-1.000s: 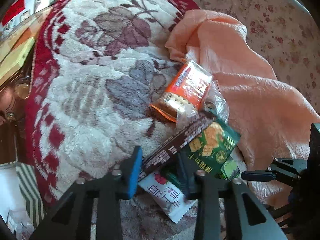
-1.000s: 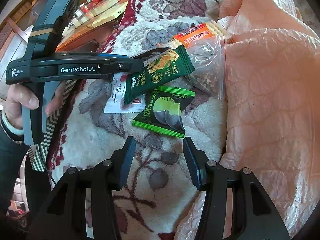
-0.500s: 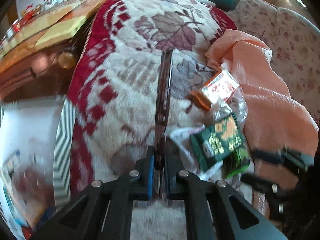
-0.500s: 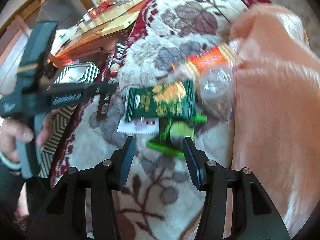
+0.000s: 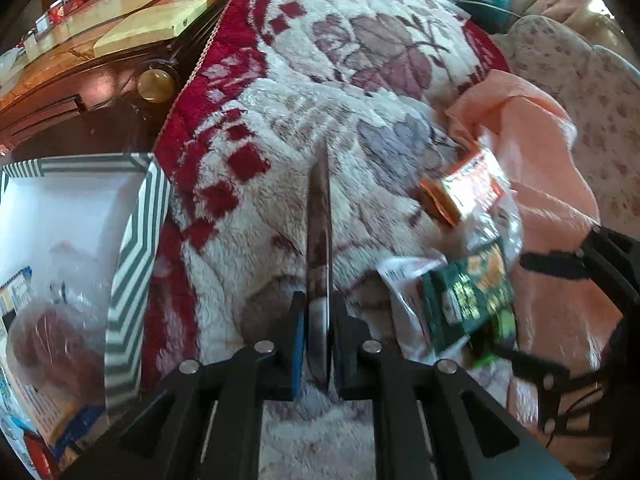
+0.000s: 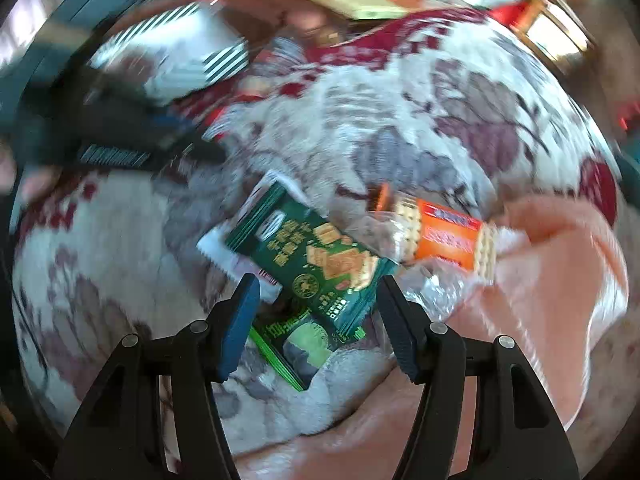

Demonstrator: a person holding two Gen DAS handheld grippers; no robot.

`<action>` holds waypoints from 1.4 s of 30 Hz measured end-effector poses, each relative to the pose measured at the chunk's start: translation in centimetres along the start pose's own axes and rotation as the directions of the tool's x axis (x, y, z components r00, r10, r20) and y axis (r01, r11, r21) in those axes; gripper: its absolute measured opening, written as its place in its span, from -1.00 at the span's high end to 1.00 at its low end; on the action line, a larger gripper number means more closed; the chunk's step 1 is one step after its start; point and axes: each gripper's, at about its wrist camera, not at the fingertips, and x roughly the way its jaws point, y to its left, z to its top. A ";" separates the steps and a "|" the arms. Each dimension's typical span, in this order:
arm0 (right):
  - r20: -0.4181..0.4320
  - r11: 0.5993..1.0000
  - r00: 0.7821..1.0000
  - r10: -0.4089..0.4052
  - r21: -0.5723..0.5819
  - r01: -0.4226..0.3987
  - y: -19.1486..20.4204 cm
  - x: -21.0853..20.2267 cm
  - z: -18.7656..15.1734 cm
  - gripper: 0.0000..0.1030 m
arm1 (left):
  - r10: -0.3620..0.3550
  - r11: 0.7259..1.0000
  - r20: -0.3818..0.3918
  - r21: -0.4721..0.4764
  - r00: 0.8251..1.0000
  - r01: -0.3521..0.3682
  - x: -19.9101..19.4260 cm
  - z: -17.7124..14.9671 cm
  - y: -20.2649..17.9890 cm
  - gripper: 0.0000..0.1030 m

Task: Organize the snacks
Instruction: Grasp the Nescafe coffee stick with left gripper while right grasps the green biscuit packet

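- Gripping a thin dark snack packet edge-on, the left gripper had its jaws clenched on it above the blanket, beside a striped box.
- Spreading wider, the right gripper hung with nothing pinched over a green cracker packet; a lighter green packet lay below it, possibly touching.
- An orange packet lay just beside them.

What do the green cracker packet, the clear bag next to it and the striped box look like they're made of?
Green cracker packet: thin printed plastic film, by its flat shape and serrated end. Clear bag: crinkly transparent plastic; it glints and shows contents through it. Striped box: likely stiff cardboard with a matte printed finish; straight walls, white inside. Motion blur leaves the finishes uncertain.
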 end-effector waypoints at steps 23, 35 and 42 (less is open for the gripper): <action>-0.096 0.963 0.994 0.059 -0.256 -0.082 -0.3 3.2 3.1 -0.22 | 0.147 0.989 -0.064 0.034 0.987 -0.146 2.7 1.9 -0.9 -0.18; -0.035 0.991 0.990 0.134 -0.006 -0.135 -0.5 2.4 1.8 0.14 | 0.153 0.987 -0.026 0.057 0.988 -0.151 1.7 1.1 -1.2 0.58; 0.064 0.980 0.993 0.099 0.164 -0.108 -0.4 -0.5 0.0 0.14 | 0.109 0.994 0.010 0.028 0.994 -0.110 -0.8 -0.5 -1.0 0.58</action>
